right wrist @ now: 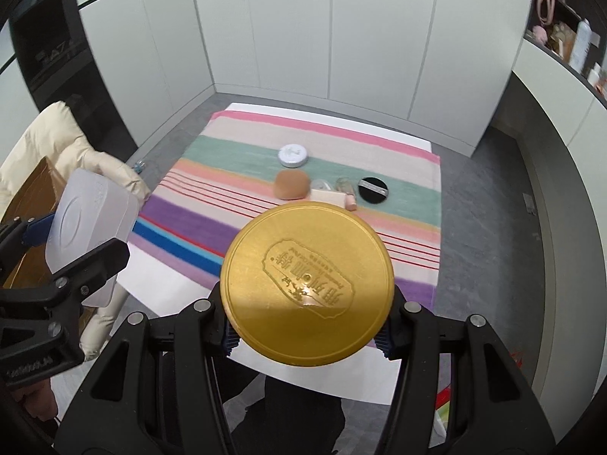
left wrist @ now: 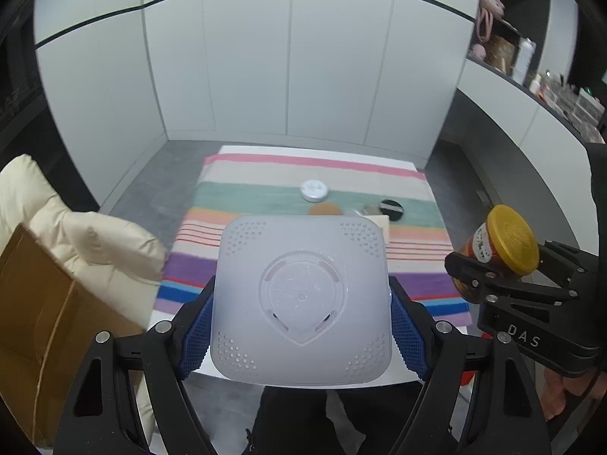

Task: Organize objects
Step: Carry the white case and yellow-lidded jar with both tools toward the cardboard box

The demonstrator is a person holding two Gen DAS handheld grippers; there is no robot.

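My left gripper [left wrist: 301, 326] is shut on a frosted white square plastic box [left wrist: 301, 295], held high above the table with its perforated face toward the camera. The same box [right wrist: 89, 223] shows at the left of the right wrist view. My right gripper [right wrist: 309, 326] is shut on a jar with a gold lid [right wrist: 308, 284]. The jar [left wrist: 500, 246], with orange-red contents, appears at the right of the left wrist view. Far below, on a striped cloth [right wrist: 265, 140], lie a round white tin [right wrist: 293, 155], a brown puff [right wrist: 291, 185], a black round compact [right wrist: 373, 190] and small bottles [right wrist: 343, 189].
The cloth covers a white table [right wrist: 341, 379] on a grey floor. A cream padded jacket [left wrist: 57, 223] and a brown cardboard box [left wrist: 41, 311] stand at the left. White cabinet doors [left wrist: 288, 76] rise behind; cluttered shelves [left wrist: 531, 60] run along the right.
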